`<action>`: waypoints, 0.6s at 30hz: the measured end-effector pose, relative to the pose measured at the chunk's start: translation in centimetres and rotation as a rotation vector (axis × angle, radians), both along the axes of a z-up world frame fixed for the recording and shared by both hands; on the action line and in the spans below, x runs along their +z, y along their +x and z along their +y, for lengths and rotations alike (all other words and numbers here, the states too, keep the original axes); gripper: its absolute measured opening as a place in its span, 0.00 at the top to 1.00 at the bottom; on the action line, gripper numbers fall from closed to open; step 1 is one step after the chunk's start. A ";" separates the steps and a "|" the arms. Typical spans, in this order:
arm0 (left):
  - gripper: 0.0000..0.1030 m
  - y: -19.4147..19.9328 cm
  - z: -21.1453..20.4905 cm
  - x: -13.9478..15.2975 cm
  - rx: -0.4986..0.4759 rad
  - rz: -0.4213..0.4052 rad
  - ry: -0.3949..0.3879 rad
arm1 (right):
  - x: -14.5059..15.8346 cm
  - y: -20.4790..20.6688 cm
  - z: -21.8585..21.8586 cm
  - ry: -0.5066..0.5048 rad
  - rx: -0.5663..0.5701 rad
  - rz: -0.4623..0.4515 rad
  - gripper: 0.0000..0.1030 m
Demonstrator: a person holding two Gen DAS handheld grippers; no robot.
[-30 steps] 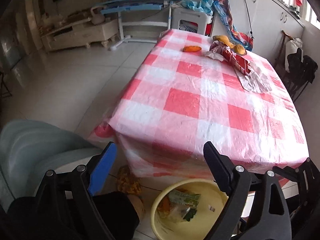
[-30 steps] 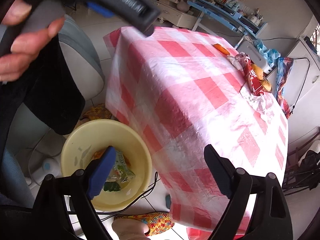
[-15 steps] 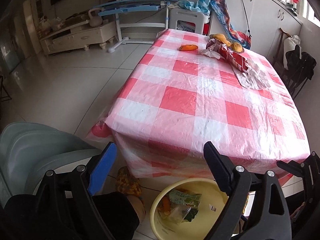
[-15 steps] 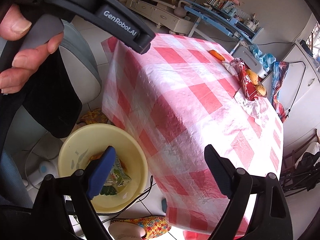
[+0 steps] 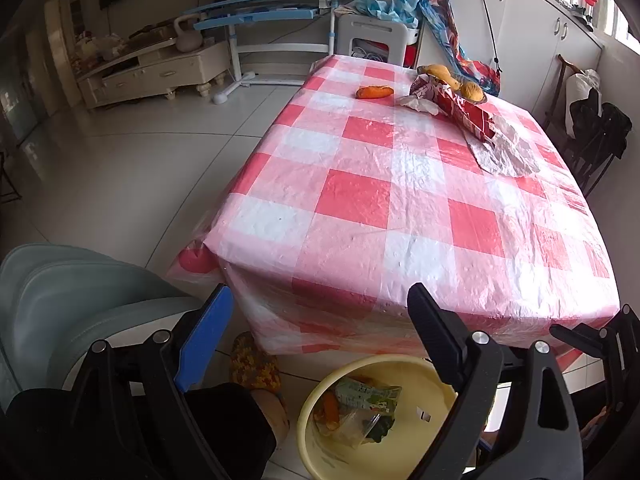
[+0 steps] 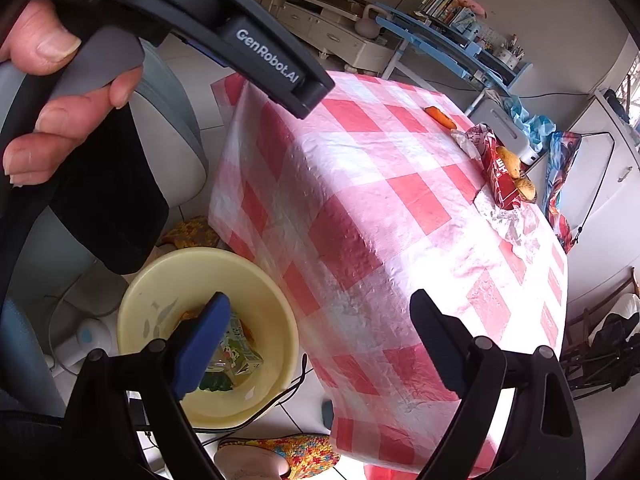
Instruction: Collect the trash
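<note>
Both tools hung over the near edge of the table [image 5: 360, 208], jaws spread wide and empty. The left gripper [image 5: 320, 320] pointed level along the checked cloth; the person's left hand [image 6: 60, 92] curled round its grey handle, thumb on top. The right gripper [image 6: 320, 332] tilted down over the yellow basin [image 6: 276, 320] on the floor, which held a green carton [image 5: 366, 394] and scraps. At the far end lay a red wrapper [image 5: 460, 110], a carrot [image 5: 374, 91], and what looked like crumpled paper [image 5: 420, 103].
</note>
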State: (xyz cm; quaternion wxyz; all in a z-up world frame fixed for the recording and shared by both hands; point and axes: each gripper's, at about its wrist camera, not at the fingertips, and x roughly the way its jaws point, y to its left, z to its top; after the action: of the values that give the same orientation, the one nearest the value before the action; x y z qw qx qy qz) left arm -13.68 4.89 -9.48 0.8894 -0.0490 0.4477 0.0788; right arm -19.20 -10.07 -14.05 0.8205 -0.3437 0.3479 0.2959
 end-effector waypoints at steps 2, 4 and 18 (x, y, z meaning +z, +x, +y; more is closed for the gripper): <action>0.17 0.0 0.0 0.0 -0.001 0.000 0.001 | 0.0 0.0 0.0 0.000 0.000 0.001 0.15; 0.17 0.0 0.0 0.0 -0.001 -0.002 0.000 | -0.1 0.0 0.1 -0.002 0.004 0.004 0.15; 0.17 0.5 -0.9 0.1 -0.027 -0.019 0.003 | -0.3 -0.5 0.4 -0.016 0.028 -0.001 0.15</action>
State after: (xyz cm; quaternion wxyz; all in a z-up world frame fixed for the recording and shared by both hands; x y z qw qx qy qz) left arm -13.20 3.94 -9.36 0.8947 -0.0424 0.4396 0.0671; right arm -19.66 -9.64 -14.37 0.8138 -0.3549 0.3452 0.3044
